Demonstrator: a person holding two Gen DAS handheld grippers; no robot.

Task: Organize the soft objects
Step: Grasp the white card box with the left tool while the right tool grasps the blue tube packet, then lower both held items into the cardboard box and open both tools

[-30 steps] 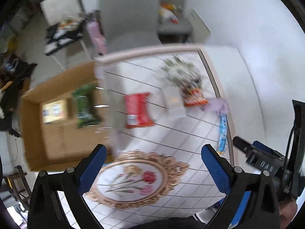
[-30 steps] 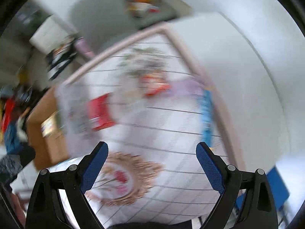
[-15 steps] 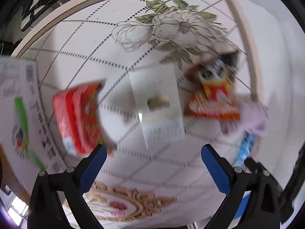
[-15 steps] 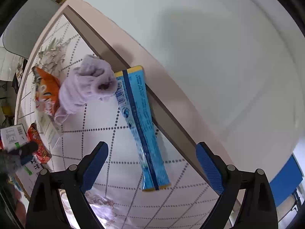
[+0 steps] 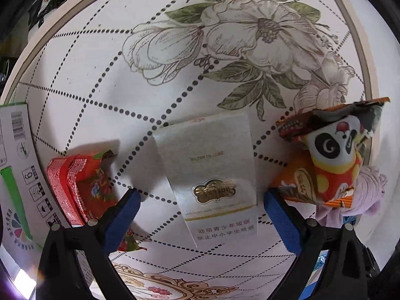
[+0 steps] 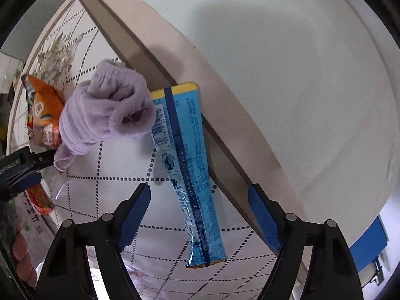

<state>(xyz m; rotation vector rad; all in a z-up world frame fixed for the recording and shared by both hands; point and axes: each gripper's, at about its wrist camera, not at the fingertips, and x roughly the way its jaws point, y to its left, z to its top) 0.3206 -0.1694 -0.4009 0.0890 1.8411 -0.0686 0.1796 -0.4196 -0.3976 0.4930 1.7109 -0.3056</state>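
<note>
In the left wrist view my left gripper (image 5: 200, 202) is open, its jaws straddling a white flat pack (image 5: 210, 172) with a gold emblem lying on the table. A red packet (image 5: 82, 185) lies to its left, an orange panda snack bag (image 5: 327, 160) to its right, with a lilac fuzzy sock (image 5: 367, 190) behind that. In the right wrist view my right gripper (image 6: 200, 200) is open above a long blue packet (image 6: 190, 165) near the table's edge. The lilac sock (image 6: 105, 110) lies up and left of it, touching the packet's top end.
The table (image 5: 100, 57) has a floral, dotted-grid cloth. A white box with green print (image 5: 15, 175) lies at the left edge. The table's beige rim (image 6: 225, 155) runs diagonally beside the blue packet, with white floor (image 6: 287, 75) beyond. The orange bag (image 6: 42, 110) shows left.
Both grippers have dropped down close to the table. The left closed in over the white pack; the right came in over the blue packet and sock. Both stay open.
</note>
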